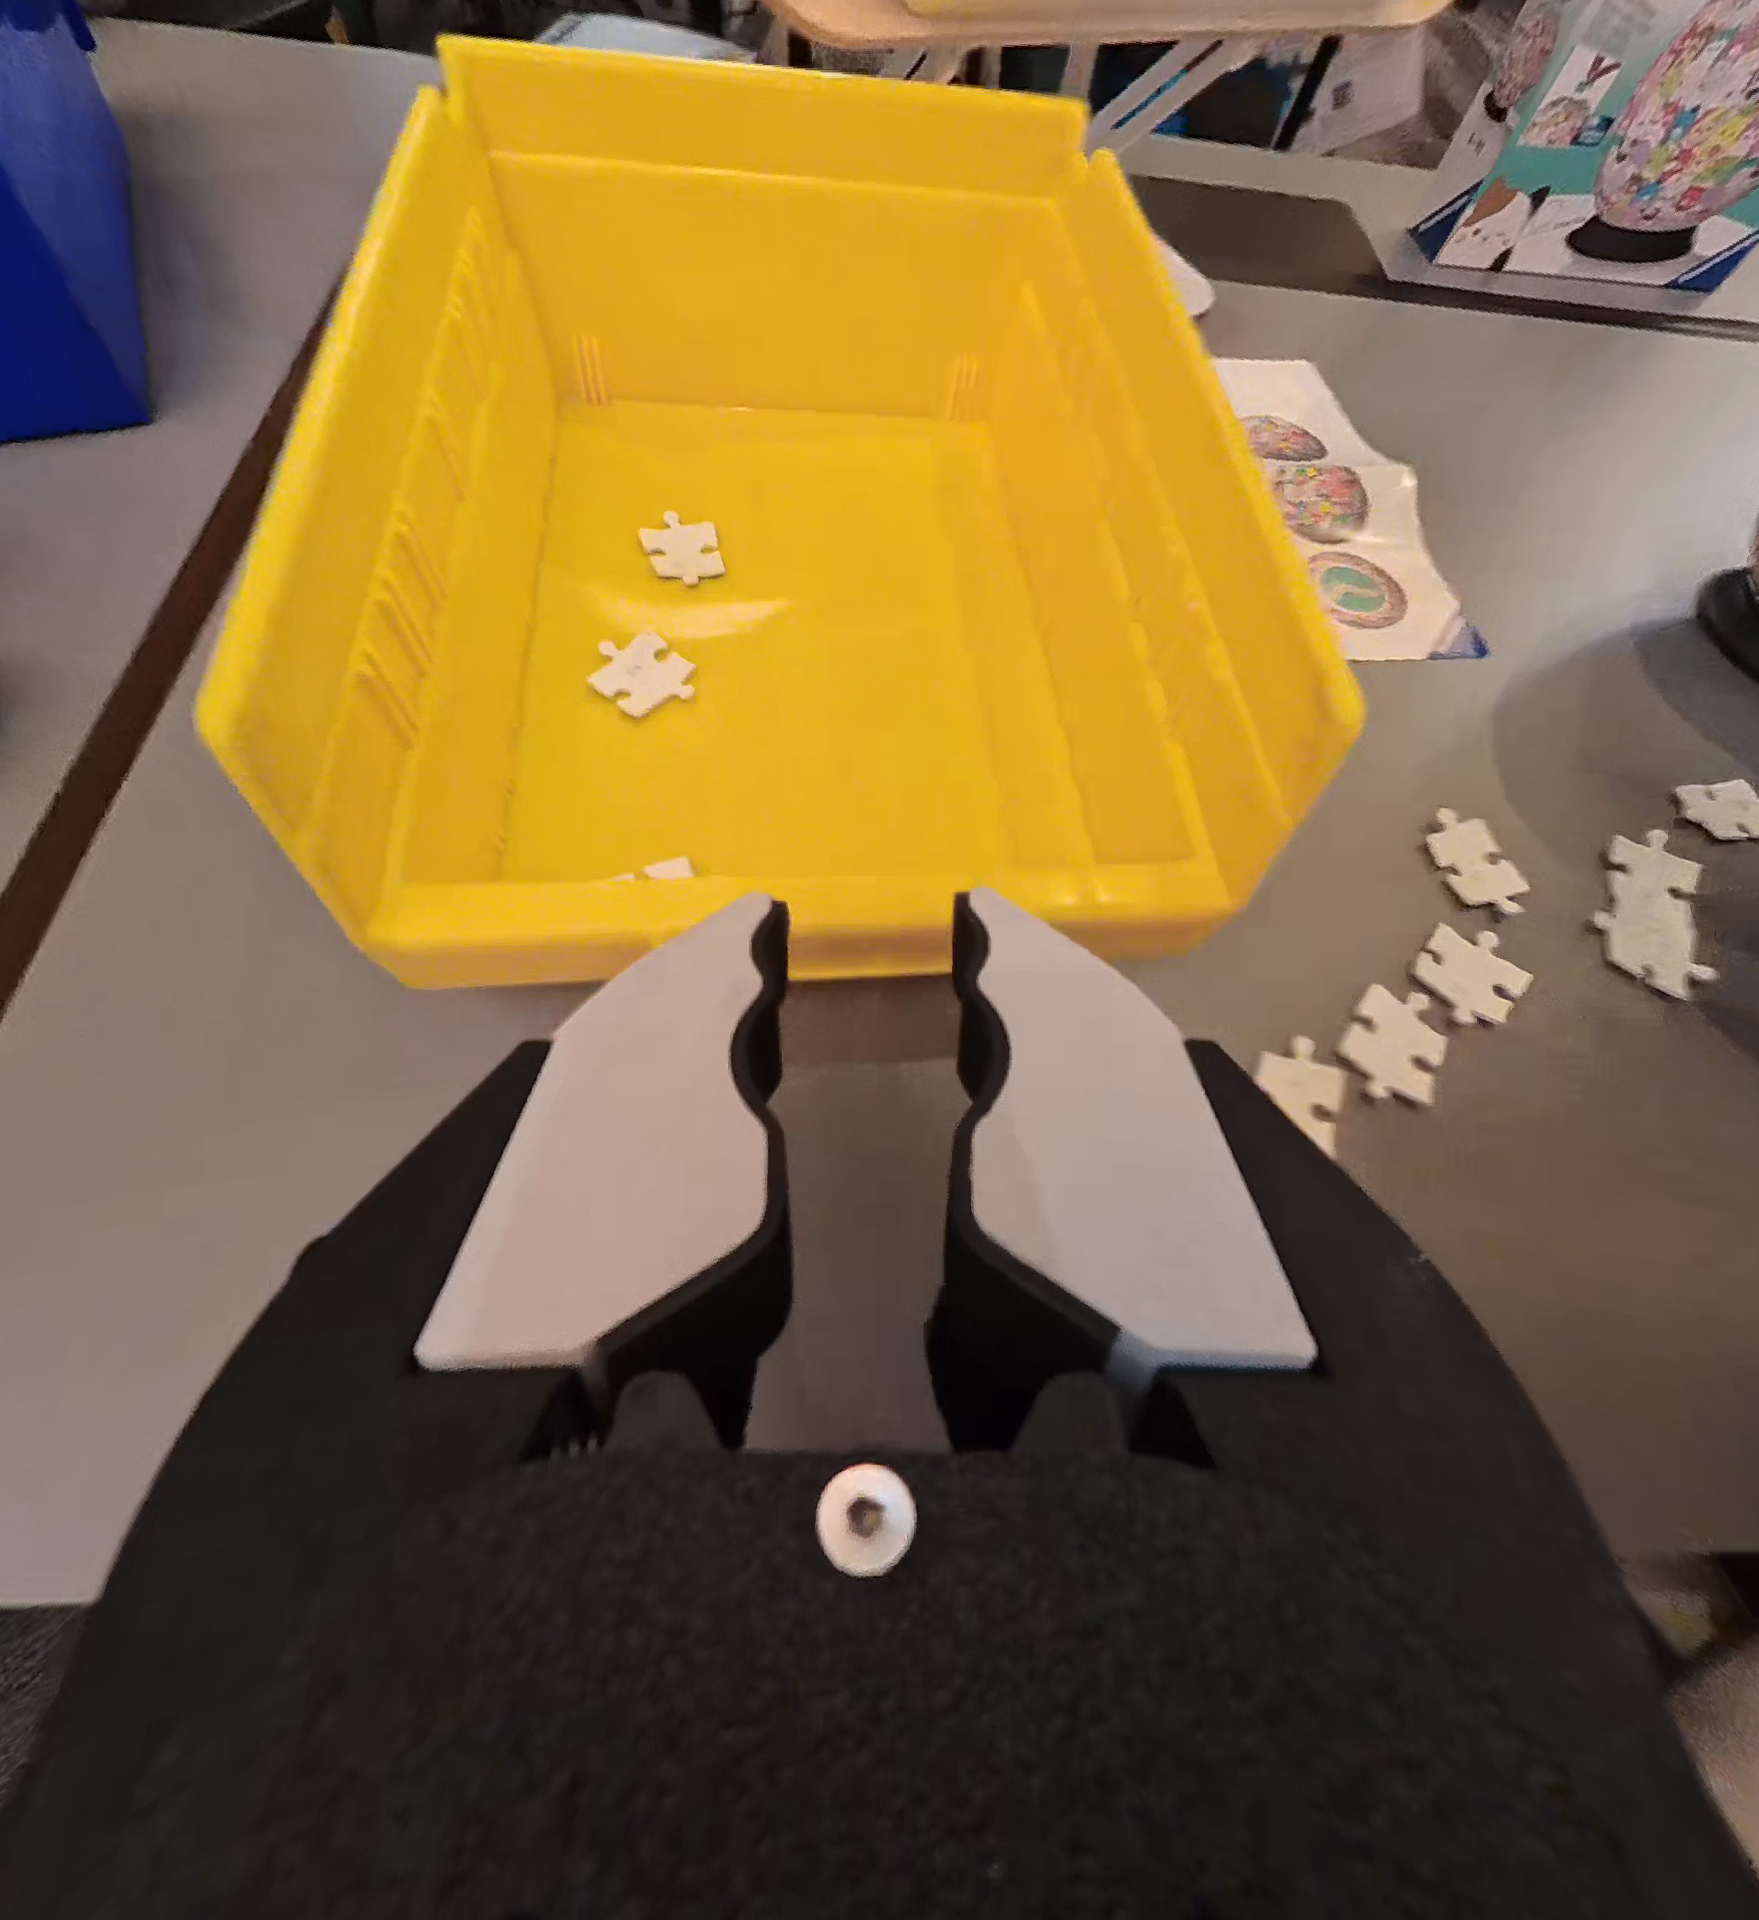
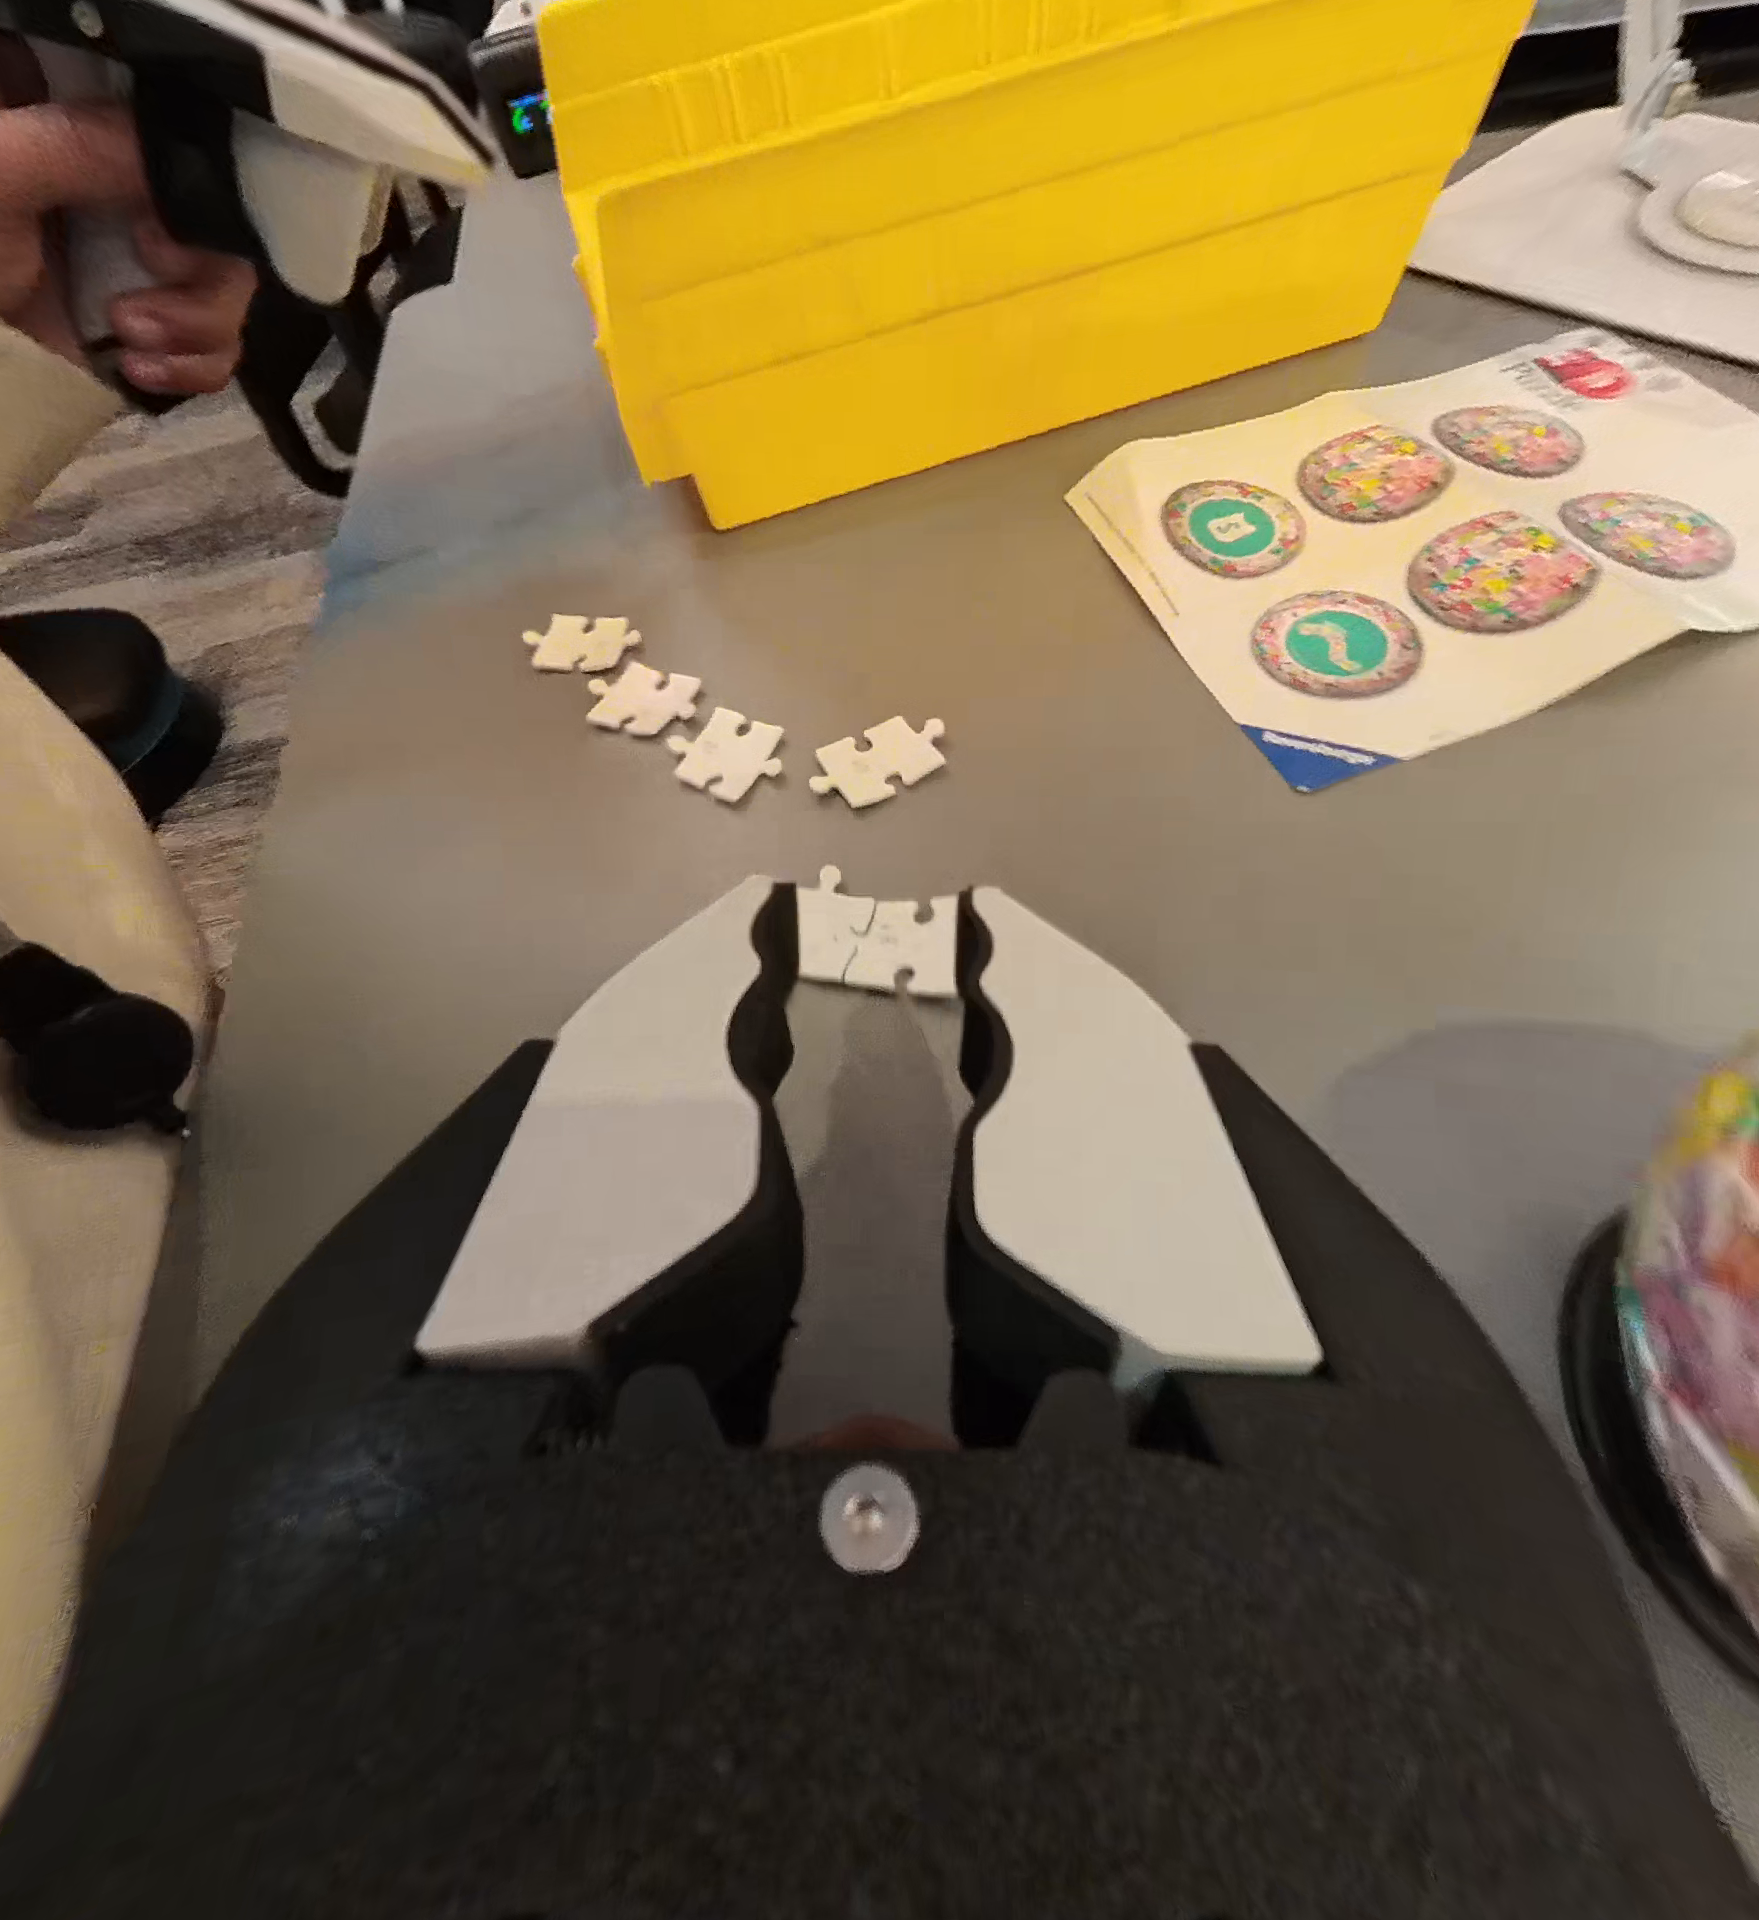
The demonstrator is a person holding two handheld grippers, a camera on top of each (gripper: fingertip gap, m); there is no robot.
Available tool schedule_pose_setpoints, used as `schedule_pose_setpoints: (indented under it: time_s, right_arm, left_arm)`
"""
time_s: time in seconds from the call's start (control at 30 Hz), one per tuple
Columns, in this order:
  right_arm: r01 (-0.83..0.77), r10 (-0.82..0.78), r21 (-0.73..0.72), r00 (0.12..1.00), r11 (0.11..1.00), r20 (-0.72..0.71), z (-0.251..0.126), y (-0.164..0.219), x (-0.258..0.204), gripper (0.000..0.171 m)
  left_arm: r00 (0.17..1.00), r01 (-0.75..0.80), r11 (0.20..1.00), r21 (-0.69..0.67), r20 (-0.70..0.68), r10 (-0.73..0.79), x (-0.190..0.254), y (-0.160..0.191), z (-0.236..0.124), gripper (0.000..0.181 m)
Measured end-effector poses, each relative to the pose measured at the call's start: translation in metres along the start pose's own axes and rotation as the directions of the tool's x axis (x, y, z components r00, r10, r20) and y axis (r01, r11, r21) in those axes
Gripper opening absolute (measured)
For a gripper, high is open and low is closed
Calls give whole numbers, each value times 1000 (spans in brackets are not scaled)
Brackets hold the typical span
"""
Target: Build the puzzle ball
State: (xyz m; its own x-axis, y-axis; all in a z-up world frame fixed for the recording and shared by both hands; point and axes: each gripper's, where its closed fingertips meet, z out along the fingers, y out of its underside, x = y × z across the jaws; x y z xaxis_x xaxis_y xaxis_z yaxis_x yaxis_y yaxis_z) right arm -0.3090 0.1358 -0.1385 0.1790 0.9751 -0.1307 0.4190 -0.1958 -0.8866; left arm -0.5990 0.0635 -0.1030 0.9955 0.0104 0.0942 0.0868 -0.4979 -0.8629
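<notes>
My left gripper (image 1: 870,925) is open and empty, just in front of the low front wall of a yellow bin (image 1: 802,260). Two white puzzle pieces (image 1: 683,548) (image 1: 643,673) lie on the bin floor, and a third (image 1: 662,868) shows partly behind the front wall. My right gripper (image 2: 875,914) is open over the grey table. A strip of joined white pieces (image 2: 875,940) shows in the gap between its fingertips, its ends hidden. Loose white pieces (image 2: 727,753) lie in a row beyond it. The partly built, colourful puzzle ball (image 2: 1748,1299) stands on a black stand at my right.
The picture instruction sheet (image 2: 1426,551) lies right of the bin. The puzzle box (image 1: 1623,135) stands at the back right and a blue bag (image 1: 13,229) at the back left. A hand holds the left gripper (image 2: 314,156) at the table's left edge. A white dome (image 2: 1748,208) sits far right. Spacing between my two grippers at the tips: around 30 cm.
</notes>
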Motion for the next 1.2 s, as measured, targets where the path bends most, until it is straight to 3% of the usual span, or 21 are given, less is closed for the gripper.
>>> schedule_pose_setpoints:
  time_s: [0.2, 0.33, 0.43, 0.5, 0.6, 0.7, 0.87, 0.93, 1.03, 1.2]
  right_arm:
    - [-13, 15, 17, 989, 1000, -148, -55, 28, 5, 28]
    - [-10, -3, -46, 962, 999, -273, -105, 62, -2, 31]
    - [8, 8, 46, 939, 999, -344, -145, 72, -16, 27]
    - [-35, 68, 102, 935, 994, -348, -168, 70, -24, 25]
    - [-68, 147, 243, 935, 968, -322, -200, 66, -44, 25]
    - [-145, 220, 246, 926, 958, -307, -220, 85, -66, 26]
    - [-54, 147, 248, 917, 967, -371, -249, 92, -97, 26]
    - [-28, 120, 235, 914, 972, -388, -253, 94, -100, 26]
    - [-44, 137, 253, 922, 966, -363, -255, 95, -103, 27]
    - [-82, 161, 229, 921, 970, -354, -254, 103, -99, 29]
  left_arm:
    - [979, 11, 999, 48, -204, -1, 80, 5, -6, 30]
    - [965, -56, 998, -24, -259, 48, 128, 28, -1, 36]
    - [944, -75, 997, -17, -323, 65, 168, 22, 1, 40]
    - [937, -116, 992, -57, -338, 90, 190, 11, 10, 55]
    - [949, -233, 965, -123, -245, 198, 200, -6, 45, 65]
    - [947, -315, 914, -255, -146, 286, 202, -20, 102, 89]
    - [974, -226, 876, -427, -102, 201, 209, -22, 190, 83]
    - [992, -119, 853, -509, -32, 119, 199, -13, 215, 95]
    - [997, 11, 862, -507, 71, 29, 186, -7, 235, 97]
    - [993, 2, 892, -452, 109, 53, 183, -10, 241, 84]
